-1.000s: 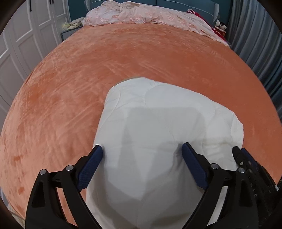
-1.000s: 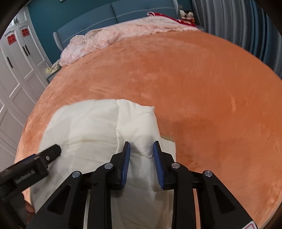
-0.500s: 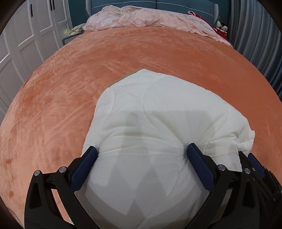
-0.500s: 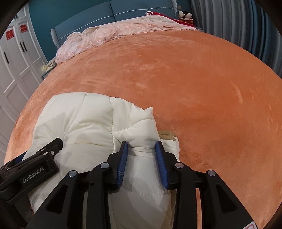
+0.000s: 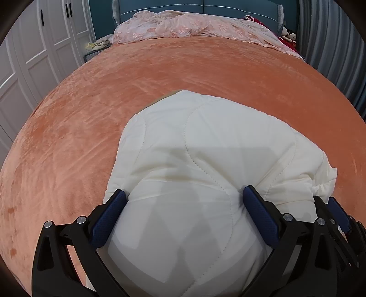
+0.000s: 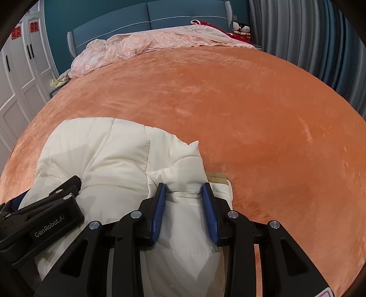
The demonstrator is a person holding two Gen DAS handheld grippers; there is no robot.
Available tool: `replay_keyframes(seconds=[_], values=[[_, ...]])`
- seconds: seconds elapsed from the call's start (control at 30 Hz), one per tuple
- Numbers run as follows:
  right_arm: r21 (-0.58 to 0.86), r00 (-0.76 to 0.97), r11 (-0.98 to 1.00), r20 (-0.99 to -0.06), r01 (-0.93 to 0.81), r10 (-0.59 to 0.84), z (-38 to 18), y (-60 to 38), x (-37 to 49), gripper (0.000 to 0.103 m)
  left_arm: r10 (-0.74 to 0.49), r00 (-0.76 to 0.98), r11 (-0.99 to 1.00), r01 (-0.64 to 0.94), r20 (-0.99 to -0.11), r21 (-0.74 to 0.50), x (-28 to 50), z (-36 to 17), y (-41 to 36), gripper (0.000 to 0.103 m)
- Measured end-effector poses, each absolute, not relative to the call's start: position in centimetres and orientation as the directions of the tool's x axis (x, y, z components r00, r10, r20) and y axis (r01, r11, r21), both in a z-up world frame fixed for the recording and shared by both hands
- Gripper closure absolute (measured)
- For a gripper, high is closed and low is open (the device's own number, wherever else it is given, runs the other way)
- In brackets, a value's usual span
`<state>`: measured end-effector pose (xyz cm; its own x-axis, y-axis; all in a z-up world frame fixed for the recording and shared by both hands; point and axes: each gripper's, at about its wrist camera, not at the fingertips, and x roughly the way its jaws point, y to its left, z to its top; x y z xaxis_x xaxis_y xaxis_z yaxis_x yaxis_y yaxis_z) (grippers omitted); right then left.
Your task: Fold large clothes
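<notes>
Plush orange bedspread (image 5: 96, 118) under puffy quilted cream jacket (image 5: 205, 146)

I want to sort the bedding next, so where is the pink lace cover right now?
The pink lace cover lies bunched across the far end of the orange bed, against the blue headboard, well beyond the white quilted garment.

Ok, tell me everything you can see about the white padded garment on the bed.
The white padded garment is a cream, quilted, puffy piece with curved stitch lines, bundled into a thick folded mound on the orange bed cover. A tan edge peeks from under it in the right wrist view. The left hand-held gripper spans a fat bulge of it at full width; the right hand-held gripper pinches a narrower fold, its jaws having just widened slightly.
</notes>
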<state>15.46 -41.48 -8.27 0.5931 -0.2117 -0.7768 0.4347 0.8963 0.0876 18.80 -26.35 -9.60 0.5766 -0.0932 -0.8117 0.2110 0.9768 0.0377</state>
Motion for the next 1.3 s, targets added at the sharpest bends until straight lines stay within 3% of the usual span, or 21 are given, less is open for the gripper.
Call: replay_keyframes(seconds=[0.33,0.5,0.6,0.8,1.3], values=[[0.102,0.603,0.897,-0.772,0.431,-0.202,-8.3,-41.5,15.3,0.070,-0.098,0.560,0.976,0.216,-0.823,0.031,19.0,-9.2,-26.1,0.005],[0.203,0.599,0.886,-0.795,0.416,-0.100,-5.8,-42.8,13.3,0.069,-0.131,0.504,0.962,0.274,-0.854,0.014,17.0,-6.4,-24.4,0.005],[0.285,0.653,0.879,-0.756,0.382,-0.039,-2.7,-42.4,7.6,0.069,-0.172,0.485,0.952,0.306,-0.858,-0.018,13.7,-4.7,-22.6,0.005],[0.353,0.604,0.862,-0.794,0.364,0.070,-3.6,-41.2,2.2,0.072,-0.132,0.445,0.951,0.308,-0.886,0.013,9.0,-4.8,-21.1,0.005],[0.296,0.559,0.880,-0.828,0.372,0.042,-6.8,-39.4,2.7,0.072,-0.105,0.417,0.963,0.271,-0.903,0.013,7.7,-6.1,-21.0,0.005]])
